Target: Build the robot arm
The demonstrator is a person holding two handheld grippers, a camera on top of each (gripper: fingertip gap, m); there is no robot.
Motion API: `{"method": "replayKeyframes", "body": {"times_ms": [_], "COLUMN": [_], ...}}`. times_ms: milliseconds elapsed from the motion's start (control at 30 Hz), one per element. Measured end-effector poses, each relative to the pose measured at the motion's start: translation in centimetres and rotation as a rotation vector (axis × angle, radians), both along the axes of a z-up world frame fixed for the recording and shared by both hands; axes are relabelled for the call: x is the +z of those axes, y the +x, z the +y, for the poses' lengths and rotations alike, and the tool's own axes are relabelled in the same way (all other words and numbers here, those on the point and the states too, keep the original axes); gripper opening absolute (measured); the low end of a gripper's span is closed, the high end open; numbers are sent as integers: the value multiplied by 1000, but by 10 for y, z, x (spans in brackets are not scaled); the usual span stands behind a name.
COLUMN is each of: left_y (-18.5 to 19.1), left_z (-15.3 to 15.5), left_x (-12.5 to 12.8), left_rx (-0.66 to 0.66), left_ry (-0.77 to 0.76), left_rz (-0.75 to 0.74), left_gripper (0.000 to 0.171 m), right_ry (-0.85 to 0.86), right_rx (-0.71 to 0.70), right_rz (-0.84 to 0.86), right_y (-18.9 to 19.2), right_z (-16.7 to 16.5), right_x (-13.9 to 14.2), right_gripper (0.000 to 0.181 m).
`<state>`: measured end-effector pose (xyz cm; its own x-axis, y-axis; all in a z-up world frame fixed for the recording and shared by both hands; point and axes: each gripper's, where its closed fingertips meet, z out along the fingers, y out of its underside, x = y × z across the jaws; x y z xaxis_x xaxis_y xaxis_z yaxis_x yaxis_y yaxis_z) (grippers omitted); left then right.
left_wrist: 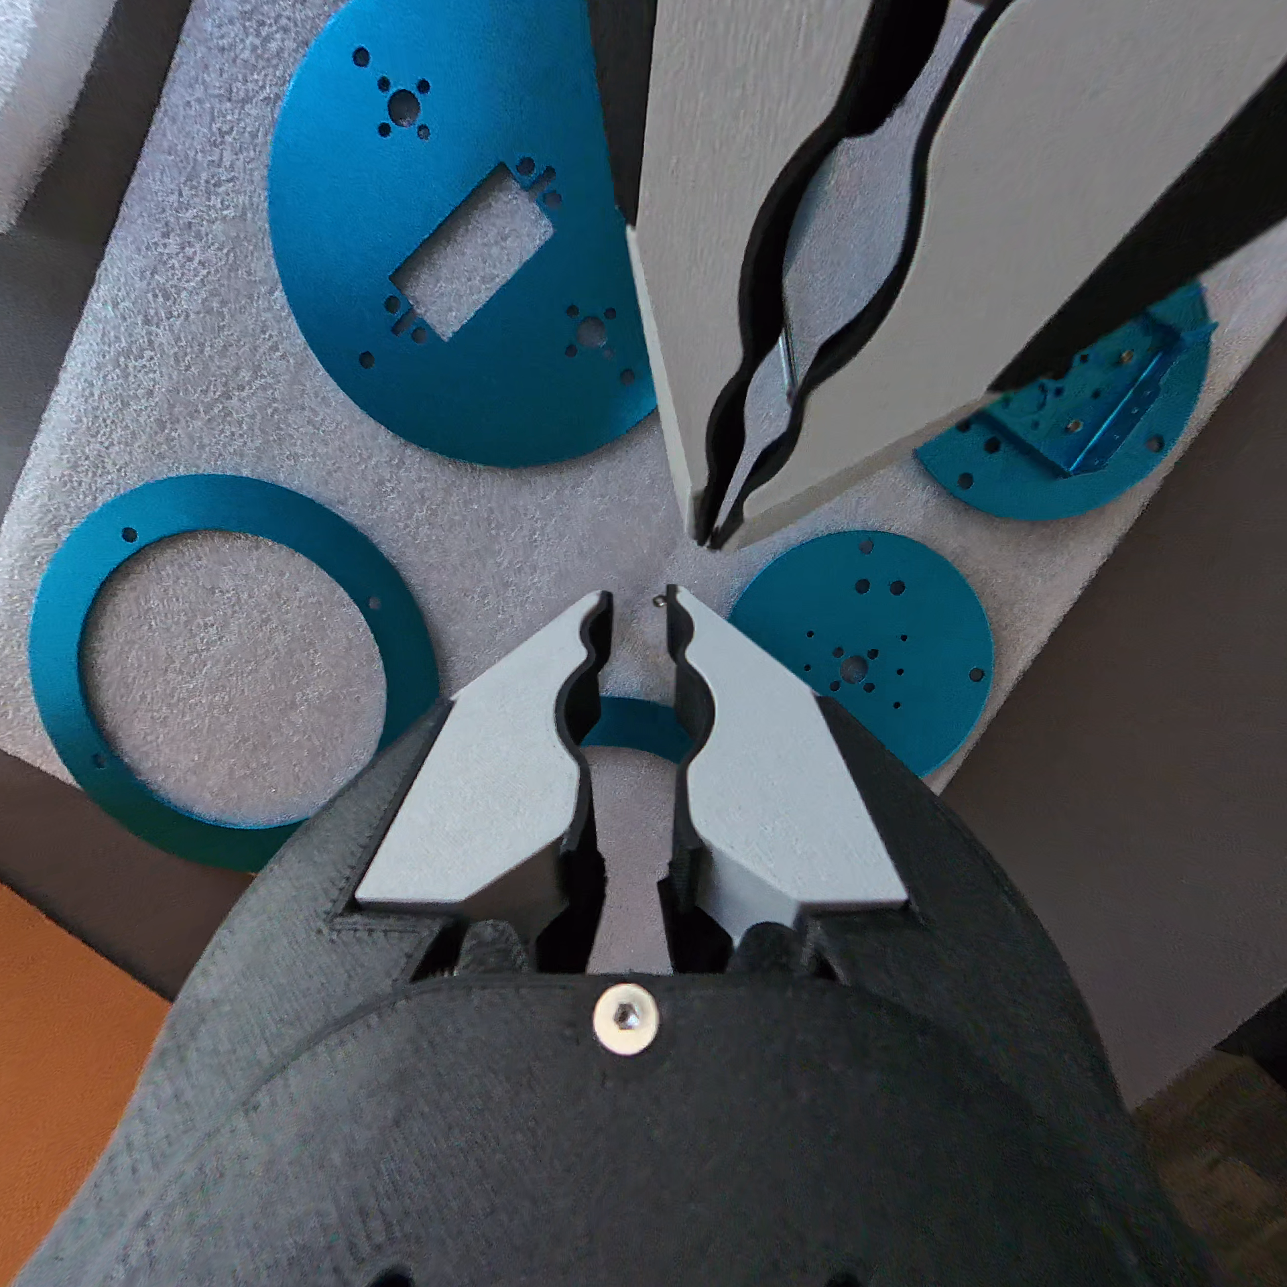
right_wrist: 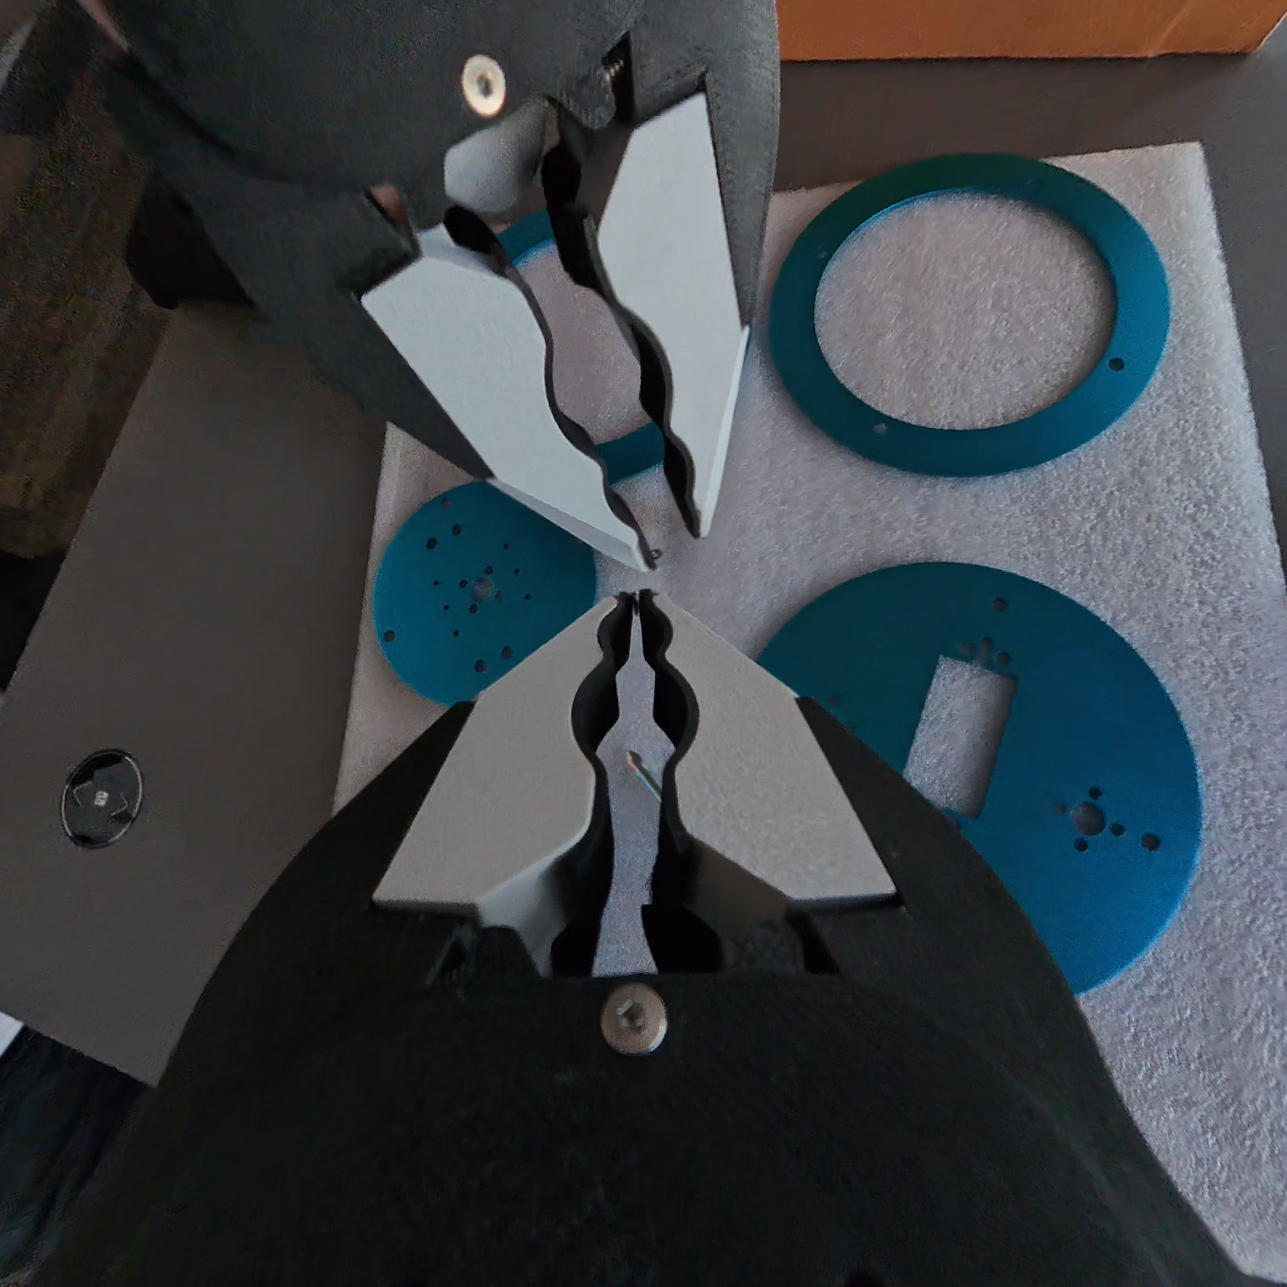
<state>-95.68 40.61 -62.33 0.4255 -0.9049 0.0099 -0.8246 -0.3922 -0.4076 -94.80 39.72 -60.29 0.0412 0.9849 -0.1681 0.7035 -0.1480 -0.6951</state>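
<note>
My left gripper (left_wrist: pixel 637 597) hovers just above a white foam sheet (left_wrist: pixel 529 515) with its jaws a little apart. A tiny dark piece (left_wrist: pixel 660 600), too small to identify, sits at the tip of its right finger. My right gripper (right_wrist: pixel 638 600) faces it tip to tip, a short gap away, and is shut on a thin metal rod (right_wrist: pixel 639 766) that runs back between its fingers. The rod also shows in the left wrist view (left_wrist: pixel 787 362). A small blue disc with several holes (left_wrist: pixel 863 648) lies beside both tips.
On the foam lie a large blue disc with a rectangular cut-out (right_wrist: pixel 1044 801), a blue ring (right_wrist: pixel 975 182), a second ring (right_wrist: pixel 627 453) partly hidden under the left gripper, and a blue plate with a bracket (left_wrist: pixel 1086 432). A grey box (right_wrist: pixel 195 627) adjoins the foam. A brown box (right_wrist: pixel 1010 28) stands beyond.
</note>
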Motion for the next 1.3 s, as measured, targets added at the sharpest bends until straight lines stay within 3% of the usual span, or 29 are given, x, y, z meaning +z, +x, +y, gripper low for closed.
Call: {"method": "replayKeyframes", "body": {"times_ms": [67,200,300,500,600,700,767,867,1033,1200,1300], "left_y": [2,-5,-9,-9,-9,-6,-5,-3,13,29,30], "left_z": [-5,7,8,2,-18,-58,-88,-118,-114,-97,-89], "left_x": [2,11,24,64,78,99,106,94,94,96,98], "left_rx": [-1,42,71,170,270,379,387,316,223,152,120], "left_ry": [-74,-62,-67,-56,2,89,180,260,392,413,440], "left_rz": [-72,-144,-227,-467,-587,-807,-895,-815,-817,-864,-853], "left_gripper": [30,31,30,26,28,26,24,35,55,73,73], "right_ry": [-50,-128,-135,-75,-59,-51,21,97,182,210,246], "right_rx": [12,19,21,-34,-130,-227,-274,-382,-451,-405,-343], "right_rz": [22,11,16,102,247,443,499,517,656,509,417], "right_y": [0,1,1,12,27,59,86,121,137,123,112], "right_z": [3,5,7,7,-1,-34,-57,-64,-58,-55,-56], "right_x": [-4,-21,-14,16,48,80,84,73,70,38,25], "right_gripper": [0,1,14,13,20,23,24,34,71,77,77]}}
